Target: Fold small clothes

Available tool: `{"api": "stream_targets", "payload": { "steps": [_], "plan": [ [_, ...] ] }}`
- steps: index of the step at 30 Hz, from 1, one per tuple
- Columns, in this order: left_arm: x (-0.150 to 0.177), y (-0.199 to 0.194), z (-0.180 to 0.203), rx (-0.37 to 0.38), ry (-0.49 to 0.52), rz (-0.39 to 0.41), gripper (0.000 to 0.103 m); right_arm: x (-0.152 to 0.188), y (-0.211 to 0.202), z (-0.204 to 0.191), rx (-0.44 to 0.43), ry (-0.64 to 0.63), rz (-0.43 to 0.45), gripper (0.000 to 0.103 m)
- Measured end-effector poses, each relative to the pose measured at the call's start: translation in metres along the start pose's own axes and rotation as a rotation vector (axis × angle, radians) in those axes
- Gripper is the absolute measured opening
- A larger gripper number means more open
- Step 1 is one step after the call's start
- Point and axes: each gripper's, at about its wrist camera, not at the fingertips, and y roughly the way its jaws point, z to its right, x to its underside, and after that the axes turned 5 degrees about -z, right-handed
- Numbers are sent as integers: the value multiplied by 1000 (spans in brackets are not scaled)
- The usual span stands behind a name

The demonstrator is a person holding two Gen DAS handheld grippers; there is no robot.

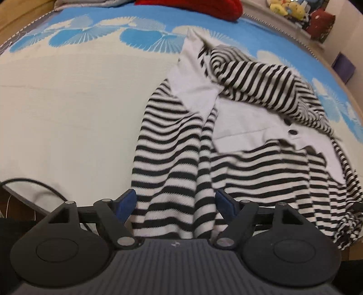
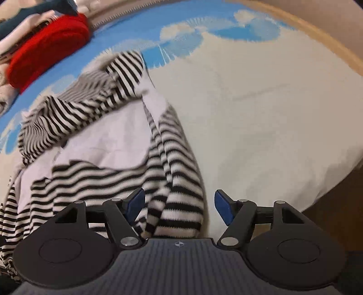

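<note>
A small black-and-white striped garment (image 1: 238,145) with plain white panels and dark buttons lies crumpled on the bed. It also shows in the right wrist view (image 2: 109,145). My left gripper (image 1: 175,204) is open, its blue fingertips apart over the garment's near striped hem. My right gripper (image 2: 180,205) is open too, with a striped sleeve or edge lying between its fingers. Neither pair of fingers is closed on the cloth.
The bed cover (image 1: 68,113) is cream with a blue fan-patterned band at the far side. A red cushion (image 1: 192,6) lies at the far edge, also in the right wrist view (image 2: 47,45). Stuffed toys (image 1: 288,9) sit on a shelf. A cable (image 1: 34,183) runs at the left.
</note>
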Motion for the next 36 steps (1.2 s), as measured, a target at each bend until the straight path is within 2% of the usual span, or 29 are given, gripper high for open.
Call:
{"api": "stream_targets", "payload": {
  "steps": [5,8,9,11,12,13,14,15,16,20,22,24,27,29,31,32,34,36],
  "plan": [
    [2,11,-3,-3,-39,-34,81,9,10,-4,52,-38,-33,68],
    [4,16,0,-6,-32,-48,81,13,10,-3,58,-51,-32,61],
    [5,18,2,-12,-27,-49,81,14,10,-3,51,-56,-31,56],
    [6,18,6,-19,-15,-44,79,16,8,-2,30,-68,-28,39],
    [7,18,7,-18,-6,-41,75,17,6,-2,13,-75,-28,25],
    [7,17,10,-13,10,-33,52,18,4,-2,-1,-79,-26,16],
    [7,15,12,-12,31,-25,20,19,1,-1,-12,-80,-19,14],
    [6,10,14,-9,51,-11,8,19,-4,0,-16,-78,-9,11],
    [5,3,15,-6,55,9,7,19,-9,3,-22,-69,5,9],
    [1,-38,9,35,10,139,7,16,-42,20,-89,8,96,7],
    [2,-53,2,58,-15,160,7,18,-58,25,-99,9,132,6],
    [4,-48,-2,73,-30,112,7,21,-59,26,-76,-1,101,6],
    [4,-19,-6,81,-67,-43,13,22,-37,26,-28,-2,-1,6],
    [4,-6,-10,74,-120,-99,42,20,-25,24,-11,-8,-33,8],
    [5,-3,-12,59,-145,-106,52,19,-19,21,-2,-8,-52,12],
    [4,-4,-11,57,-146,-106,52,18,-17,21,9,-8,-54,14],
    [4,-4,-12,69,-149,-111,52,18,-15,22,30,-3,-59,27],
    [7,-2,-10,66,-152,-123,52,20,-13,23,34,0,-67,29]
  ]
}}
